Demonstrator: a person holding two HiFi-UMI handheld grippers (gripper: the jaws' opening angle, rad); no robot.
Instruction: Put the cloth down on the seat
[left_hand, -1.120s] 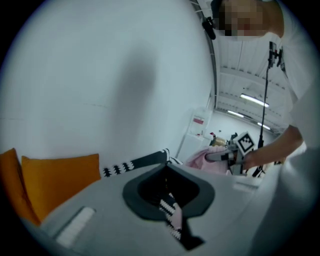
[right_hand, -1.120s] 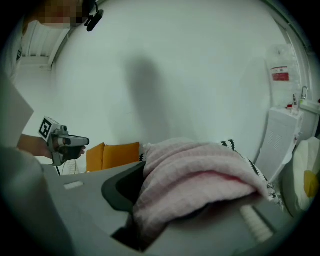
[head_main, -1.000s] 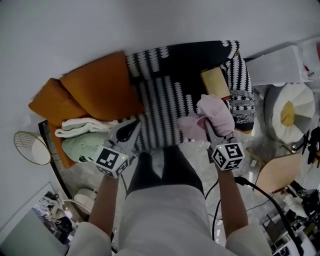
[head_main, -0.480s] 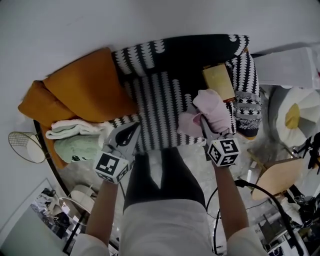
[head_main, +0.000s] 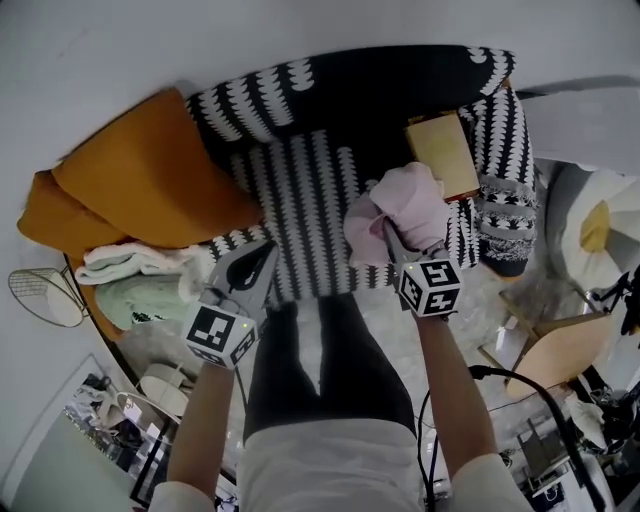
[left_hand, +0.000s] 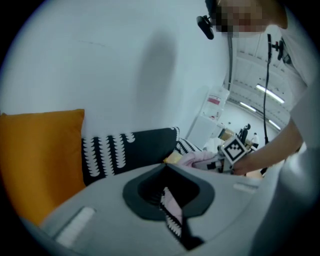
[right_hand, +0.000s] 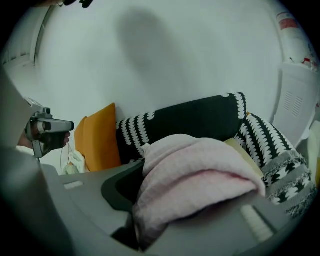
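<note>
The pink cloth (head_main: 405, 205) is bunched up, and my right gripper (head_main: 395, 238) is shut on it above the right side of the black-and-white patterned seat (head_main: 300, 195). In the right gripper view the cloth (right_hand: 195, 180) bulges over the jaws and hides the fingertips. It hangs in the air, apart from the seat. My left gripper (head_main: 260, 258) is shut and empty at the seat's front left edge. From the left gripper view (left_hand: 170, 210) the cloth (left_hand: 195, 159) shows beyond the closed jaws.
Orange cushions (head_main: 150, 170) lean left of the chair, with folded white and green towels (head_main: 140, 285) below them. A tan box (head_main: 445, 152) lies by the right armrest (head_main: 500, 170). A wire basket (head_main: 40, 297) stands far left; a wooden board (head_main: 545, 345) and cables lie at the right.
The person has stepped closer to the chair. My right gripper has carried the cloth from the seat's front right corner further in over the seat. The left gripper keeps its place at the front edge.
</note>
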